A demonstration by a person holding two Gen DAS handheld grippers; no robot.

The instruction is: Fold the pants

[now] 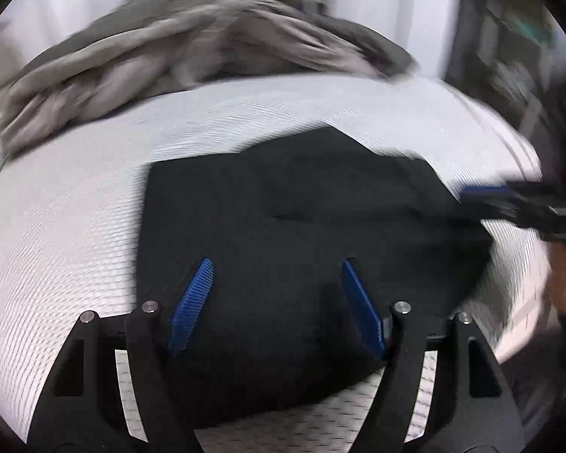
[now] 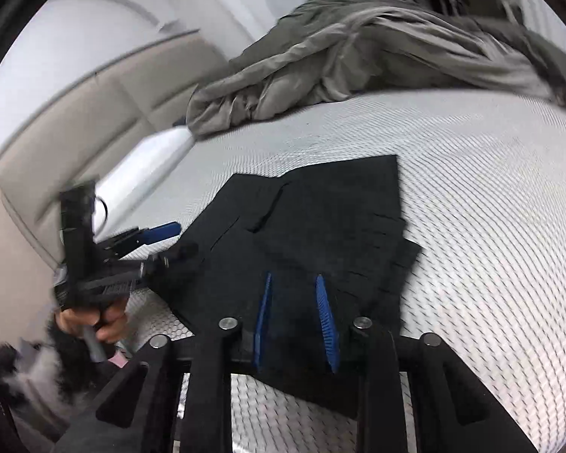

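The black pants (image 1: 302,226) lie folded on the bed (image 1: 75,207), just ahead of both tools. Left hand-held gripper (image 1: 277,264) gapes empty; right hand-held gripper (image 2: 294,277) hovers narrowly parted, holding nothing — a dragging fingertip could undo the layers.

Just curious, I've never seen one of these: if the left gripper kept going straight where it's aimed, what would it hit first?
Most likely the folded black pants lying on the white mattress, directly ahead of the left gripper.

A white honeycomb-textured mattress (image 2: 471,196) filled the lower frame; a rumpled grey-green blanket (image 2: 358,56) (blurred) lay along the top, a beige padded headboard (image 2: 75,120) at left.
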